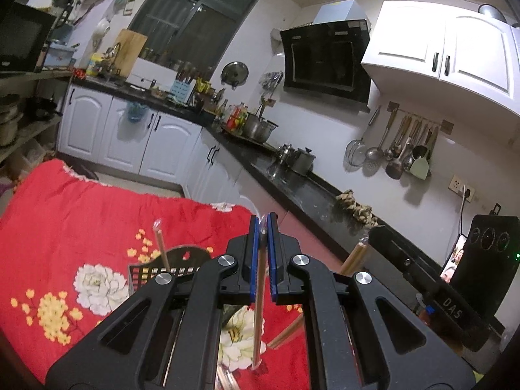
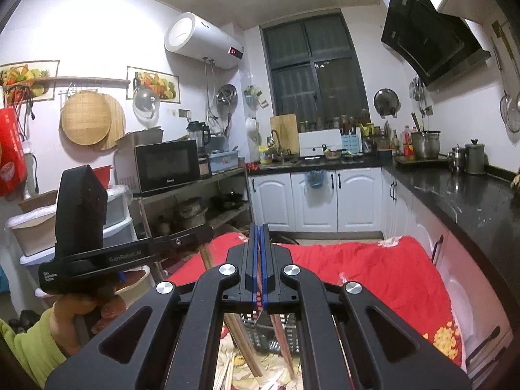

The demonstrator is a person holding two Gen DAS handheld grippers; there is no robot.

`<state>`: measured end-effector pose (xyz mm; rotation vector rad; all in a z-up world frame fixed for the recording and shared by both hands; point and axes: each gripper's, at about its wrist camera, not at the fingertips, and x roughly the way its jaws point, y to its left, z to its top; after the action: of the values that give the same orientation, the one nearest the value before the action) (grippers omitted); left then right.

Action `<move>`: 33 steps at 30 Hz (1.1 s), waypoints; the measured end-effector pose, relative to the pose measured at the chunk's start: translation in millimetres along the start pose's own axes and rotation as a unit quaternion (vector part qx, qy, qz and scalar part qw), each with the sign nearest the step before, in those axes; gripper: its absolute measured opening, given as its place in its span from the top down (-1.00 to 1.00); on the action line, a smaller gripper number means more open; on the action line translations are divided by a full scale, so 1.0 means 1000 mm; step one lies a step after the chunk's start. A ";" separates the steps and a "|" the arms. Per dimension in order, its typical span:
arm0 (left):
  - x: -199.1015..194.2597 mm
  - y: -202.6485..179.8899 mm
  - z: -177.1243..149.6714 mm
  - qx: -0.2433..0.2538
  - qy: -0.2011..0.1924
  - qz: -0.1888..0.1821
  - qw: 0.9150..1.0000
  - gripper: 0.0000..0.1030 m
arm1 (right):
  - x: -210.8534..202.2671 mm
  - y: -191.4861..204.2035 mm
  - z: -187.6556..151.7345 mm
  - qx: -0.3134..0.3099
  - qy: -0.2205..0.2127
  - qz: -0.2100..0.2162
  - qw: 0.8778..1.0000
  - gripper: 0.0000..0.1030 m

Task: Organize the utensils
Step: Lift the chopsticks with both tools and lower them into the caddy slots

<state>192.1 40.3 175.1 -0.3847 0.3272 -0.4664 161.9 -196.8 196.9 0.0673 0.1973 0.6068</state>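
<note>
Two pairs of tongs work above a worktop point(image 1: 97, 201) draped in a red flowered cloth. Left tongs point(image 1: 263, 227): blue pads pressed together on a single chopstick point(image 1: 259, 308), which hangs nearly upright below the grip, its lower tip just over the cloth. Right tongs point(image 2: 259, 237): pads drawn close together with something thin pinched between them, seemingly another chopstick point(image 2: 282, 341), though the view is too tight to be sure. A black slotted basket point(image 1: 152, 268) stands on the cloth just ahead of the left tongs; one chopstick point(image 1: 161, 247) already stands in it, leaning slightly. In the right view the same basket point(image 2: 260, 331) sits directly beneath the tongs, with several brown chopsticks point(image 2: 243, 347) leaning across it and loose pale ones point(image 2: 224, 373) lying on the cloth beside it.

Judged step: carrying held chopsticks to the basket and dropping them in. To do it well, bring the lower tip over the basket's open top, keep the stick close to vertical, lower until the tip is inside the rim, and only then part the pads. Avoid knocking the leaning sticks or the light basket, which could tip.
</note>
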 end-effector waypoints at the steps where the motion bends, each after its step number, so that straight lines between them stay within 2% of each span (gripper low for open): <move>1: 0.001 -0.002 0.003 0.004 -0.002 0.000 1.000 0.95 | 0.001 0.000 0.003 -0.002 -0.002 0.000 1.000 0.96; 13: 0.006 -0.016 0.035 0.029 -0.043 0.011 0.999 0.95 | 0.016 -0.001 0.028 -0.010 -0.028 -0.010 1.000 0.96; 20: 0.010 -0.018 0.047 0.047 -0.067 0.033 0.996 0.95 | 0.030 -0.007 0.037 -0.010 -0.032 -0.021 0.999 0.96; 33: 0.015 0.017 0.047 0.038 -0.092 0.087 0.991 0.95 | 0.066 -0.031 0.028 0.019 -0.030 -0.038 0.999 0.96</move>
<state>229.1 59.9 205.7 -0.3192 0.1605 -0.2692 238.0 -184.5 209.6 0.1148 0.1529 0.5237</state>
